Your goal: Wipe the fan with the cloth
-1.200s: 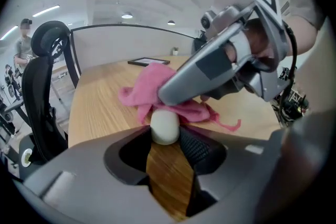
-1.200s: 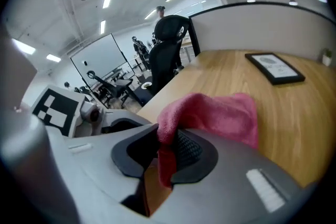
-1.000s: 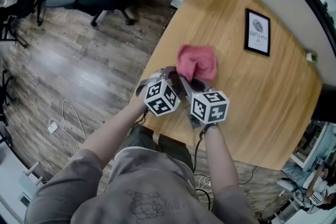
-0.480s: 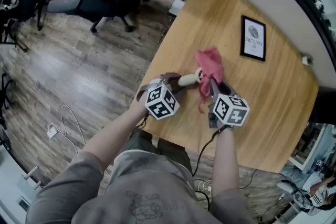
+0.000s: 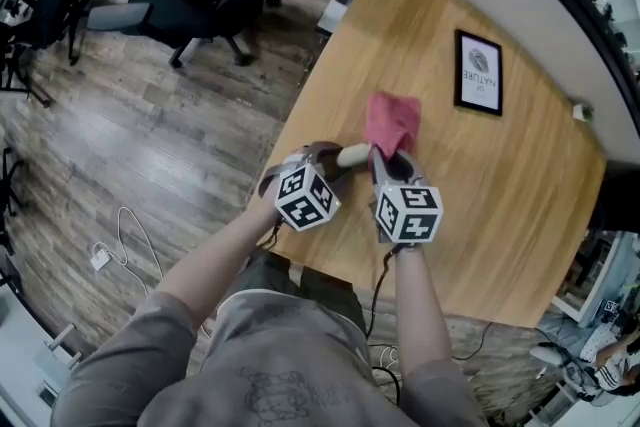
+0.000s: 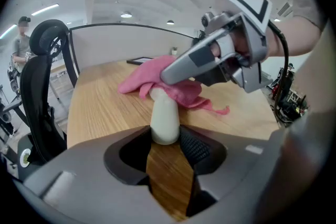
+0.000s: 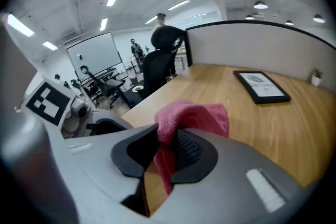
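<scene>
Two grips: left gripper (image 6: 165, 138) clamps the fan (image 6: 164, 115), right gripper (image 7: 167, 150) pinches the cloth (image 7: 195, 114)

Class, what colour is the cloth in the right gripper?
Pink cloth; clearest in the right gripper view.

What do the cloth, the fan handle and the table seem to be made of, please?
Cloth: soft terry or microfibre, matte, with fuzzy nap and limp folds. Fan handle: probably smooth cream plastic, faintly shiny. Table: wood or wood-look laminate, showing straight grain.
</scene>
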